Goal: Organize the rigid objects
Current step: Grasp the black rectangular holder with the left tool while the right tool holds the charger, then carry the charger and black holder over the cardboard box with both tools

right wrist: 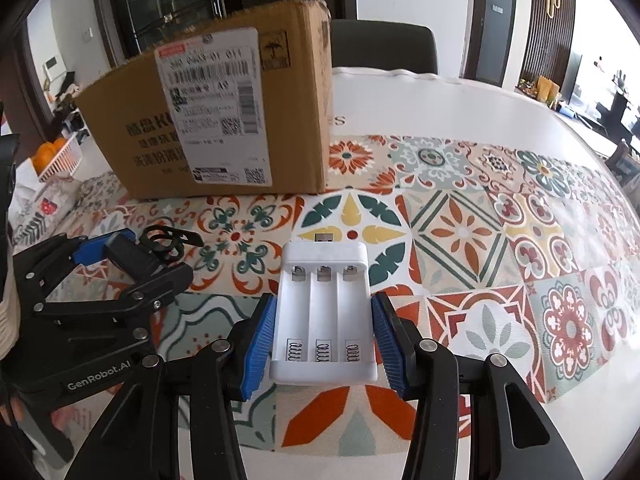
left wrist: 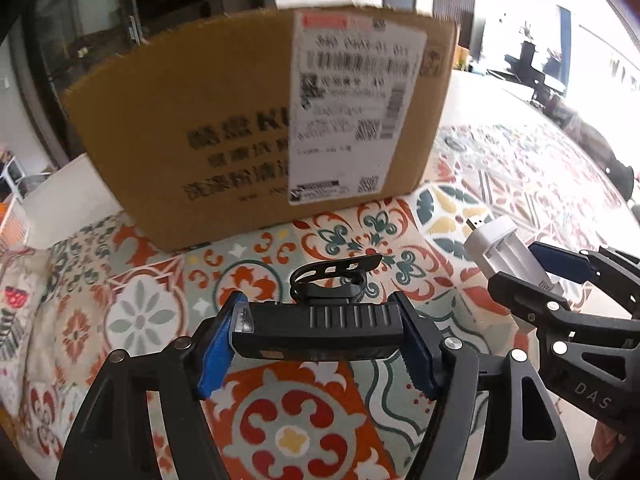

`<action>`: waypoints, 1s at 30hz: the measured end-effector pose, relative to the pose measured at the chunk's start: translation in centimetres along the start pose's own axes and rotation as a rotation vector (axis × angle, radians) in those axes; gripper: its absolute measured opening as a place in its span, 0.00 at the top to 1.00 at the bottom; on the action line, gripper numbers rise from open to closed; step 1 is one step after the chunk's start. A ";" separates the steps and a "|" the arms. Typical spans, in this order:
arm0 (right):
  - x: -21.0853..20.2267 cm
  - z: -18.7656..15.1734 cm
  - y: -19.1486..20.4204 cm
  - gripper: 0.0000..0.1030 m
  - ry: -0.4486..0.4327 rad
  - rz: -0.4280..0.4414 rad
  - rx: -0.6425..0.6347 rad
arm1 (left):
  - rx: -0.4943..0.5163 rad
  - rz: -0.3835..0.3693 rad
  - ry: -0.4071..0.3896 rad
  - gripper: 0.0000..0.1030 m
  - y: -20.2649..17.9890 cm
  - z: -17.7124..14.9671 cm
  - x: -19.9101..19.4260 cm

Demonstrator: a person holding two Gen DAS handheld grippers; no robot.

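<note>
Both claws clamped: left gripper (left wrist: 320,332) on black flashlight (left wrist: 320,330), right gripper (right wrist: 324,336) on white battery charger (right wrist: 324,312), near cardboard box (right wrist: 224,116).

A white 3-slot battery charger (right wrist: 324,316) and a black bike light (left wrist: 318,330) are each clamped above the table.

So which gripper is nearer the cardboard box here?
Left, though not by much. The left gripper, shut on the black device, faces the cardboard box directly. The right gripper, shut on the white battery charger, sits farther back, off the box's right corner.
</note>
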State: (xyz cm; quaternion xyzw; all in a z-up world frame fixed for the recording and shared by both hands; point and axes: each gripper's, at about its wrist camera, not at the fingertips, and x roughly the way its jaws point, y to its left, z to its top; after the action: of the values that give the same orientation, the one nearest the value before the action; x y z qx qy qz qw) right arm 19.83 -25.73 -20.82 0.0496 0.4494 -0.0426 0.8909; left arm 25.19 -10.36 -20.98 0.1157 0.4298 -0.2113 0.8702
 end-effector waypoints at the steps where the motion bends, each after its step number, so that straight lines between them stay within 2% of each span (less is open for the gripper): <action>1: -0.4 0.1 0.1 0.53 -0.008 0.001 -0.005 | -0.004 0.005 -0.005 0.31 0.1 0.1 -0.4; 15: -6.3 2.6 1.8 0.53 -0.120 0.020 -0.048 | -0.053 0.072 -0.116 0.31 0.6 2.6 -7.8; 30: -12.2 5.0 4.1 0.53 -0.221 0.039 -0.077 | -0.069 0.089 -0.184 0.31 2.3 4.6 -13.8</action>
State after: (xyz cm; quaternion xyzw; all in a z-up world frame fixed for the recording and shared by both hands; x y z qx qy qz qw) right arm 17.14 -21.97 -7.84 0.0192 0.3488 -0.0132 0.9369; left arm 21.99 -6.41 -7.22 0.0849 0.3495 -0.1674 0.9180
